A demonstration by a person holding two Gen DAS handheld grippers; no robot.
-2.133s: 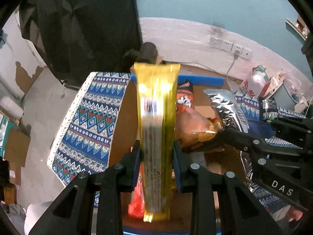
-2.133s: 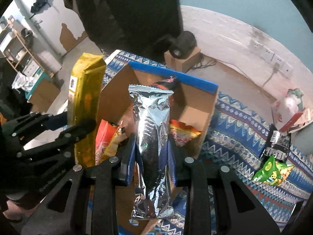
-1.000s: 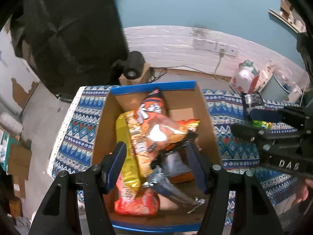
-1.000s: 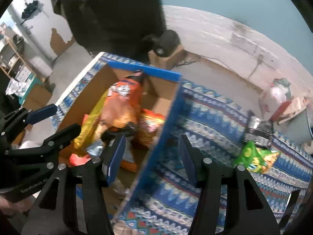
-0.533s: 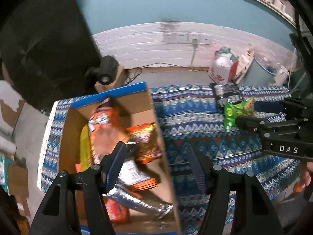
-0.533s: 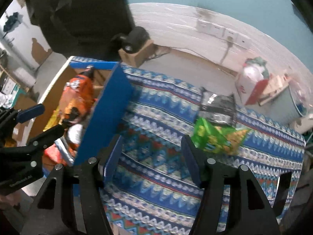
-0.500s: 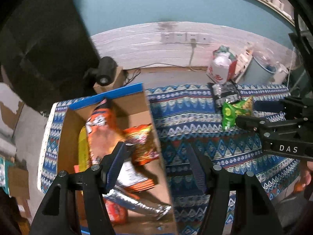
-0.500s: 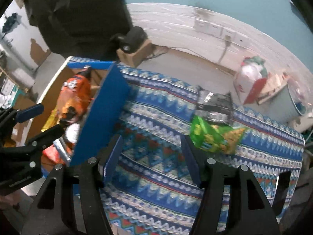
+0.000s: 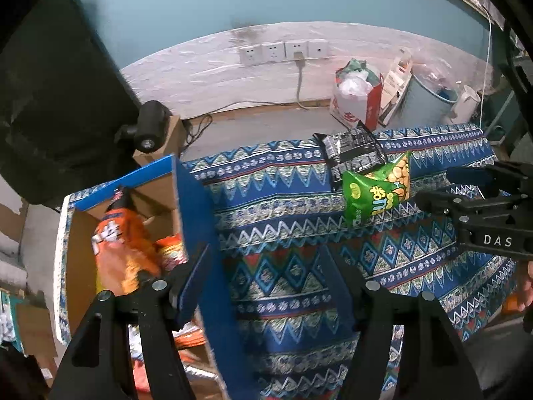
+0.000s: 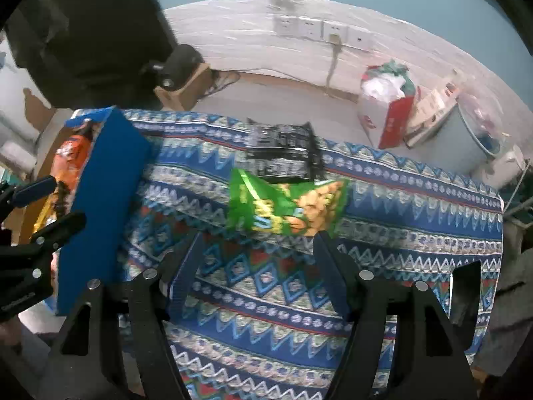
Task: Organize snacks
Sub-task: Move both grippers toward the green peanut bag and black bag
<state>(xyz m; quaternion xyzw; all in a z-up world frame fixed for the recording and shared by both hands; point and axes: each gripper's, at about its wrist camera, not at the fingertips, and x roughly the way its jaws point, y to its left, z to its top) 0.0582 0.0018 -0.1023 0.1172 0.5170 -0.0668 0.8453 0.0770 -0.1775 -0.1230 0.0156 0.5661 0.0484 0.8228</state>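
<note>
A green snack bag [image 10: 286,206] lies on the patterned cloth, touching a black snack bag [image 10: 283,153] behind it; both also show in the left wrist view, green bag [image 9: 376,193] and black bag [image 9: 353,153]. A blue-sided cardboard box [image 9: 196,233] at the left holds an orange bag [image 9: 120,243] and other snacks. My left gripper [image 9: 266,280] is open and empty, over the box's right wall. My right gripper [image 10: 256,260] is open and empty, just in front of the green bag.
The patterned cloth [image 10: 399,233] covers the table. Beyond its far edge are a red and white bag [image 10: 389,106], a grey bin [image 10: 466,146], a camera on a small box [image 10: 180,76] and wall sockets [image 10: 316,30].
Both grippers let go of their packets, the yellow one and the silver one, into the box, opened, and swung right over the cloth. The green and black bags now sit nearer the right gripper.
</note>
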